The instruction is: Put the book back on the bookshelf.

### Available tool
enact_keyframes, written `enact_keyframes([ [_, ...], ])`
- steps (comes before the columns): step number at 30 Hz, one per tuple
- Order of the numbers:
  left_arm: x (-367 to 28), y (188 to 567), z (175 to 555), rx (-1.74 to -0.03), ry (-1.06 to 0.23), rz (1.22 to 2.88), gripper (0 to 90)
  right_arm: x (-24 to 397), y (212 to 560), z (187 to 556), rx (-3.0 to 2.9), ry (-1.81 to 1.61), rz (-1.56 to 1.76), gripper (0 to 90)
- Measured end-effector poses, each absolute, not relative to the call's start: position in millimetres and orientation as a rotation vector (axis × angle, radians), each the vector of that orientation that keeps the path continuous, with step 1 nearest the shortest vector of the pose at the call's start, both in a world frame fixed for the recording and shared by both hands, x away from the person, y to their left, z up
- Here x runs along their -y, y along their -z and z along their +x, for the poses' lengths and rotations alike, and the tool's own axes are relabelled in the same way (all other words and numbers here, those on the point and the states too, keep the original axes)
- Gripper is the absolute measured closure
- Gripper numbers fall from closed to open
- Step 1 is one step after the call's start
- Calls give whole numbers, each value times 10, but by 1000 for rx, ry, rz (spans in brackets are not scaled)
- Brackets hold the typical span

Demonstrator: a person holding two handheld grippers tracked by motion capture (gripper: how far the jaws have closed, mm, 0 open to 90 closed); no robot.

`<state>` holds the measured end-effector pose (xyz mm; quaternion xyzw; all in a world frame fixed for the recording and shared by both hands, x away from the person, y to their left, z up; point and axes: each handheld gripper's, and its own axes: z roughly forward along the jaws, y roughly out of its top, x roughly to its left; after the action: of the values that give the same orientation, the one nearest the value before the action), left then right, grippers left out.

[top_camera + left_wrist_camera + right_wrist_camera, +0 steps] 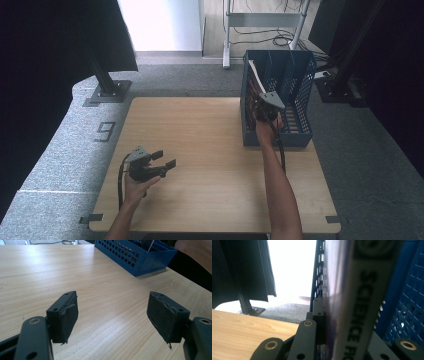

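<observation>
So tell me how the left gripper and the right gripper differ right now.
The left gripper has its jaws wide apart with nothing between them; the right gripper is clamped on a book. The left one hovers low over the bare table; the right one is at the blue basket. Both are hand-held, with black jaws.

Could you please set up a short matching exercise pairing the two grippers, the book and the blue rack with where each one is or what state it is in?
Things:
1. left gripper
2. right gripper
3. book
4. blue rack

States or places:
A. stands at the table's far right corner
B. jaws wide apart over bare wood, nothing between them
C. upright, clamped between two jaws, with SCIENCE on its spine
D. reached into the rack, shut on a thing

Pairs: 1-B, 2-D, 3-C, 4-A
</observation>
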<state>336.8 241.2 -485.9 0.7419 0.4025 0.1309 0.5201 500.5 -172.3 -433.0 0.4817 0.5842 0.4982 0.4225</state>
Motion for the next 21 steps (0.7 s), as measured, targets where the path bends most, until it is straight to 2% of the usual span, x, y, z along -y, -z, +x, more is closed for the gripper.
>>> enact_keyframes([
  [9, -2458, 4860, 3385, -976, -318, 1772, 250, 1664, 4360, 5151, -1448, -1264, 1183, 806],
  [16, -2448, 4872, 3396, -977, -316, 1776, 250, 1620, 4349, 5225, -1479, -1279, 1167, 766],
  [21, -2427, 4871, 3387, -970, -314, 1780, 251, 1612, 4356, 5191, -1528, -1289, 1152, 669],
])
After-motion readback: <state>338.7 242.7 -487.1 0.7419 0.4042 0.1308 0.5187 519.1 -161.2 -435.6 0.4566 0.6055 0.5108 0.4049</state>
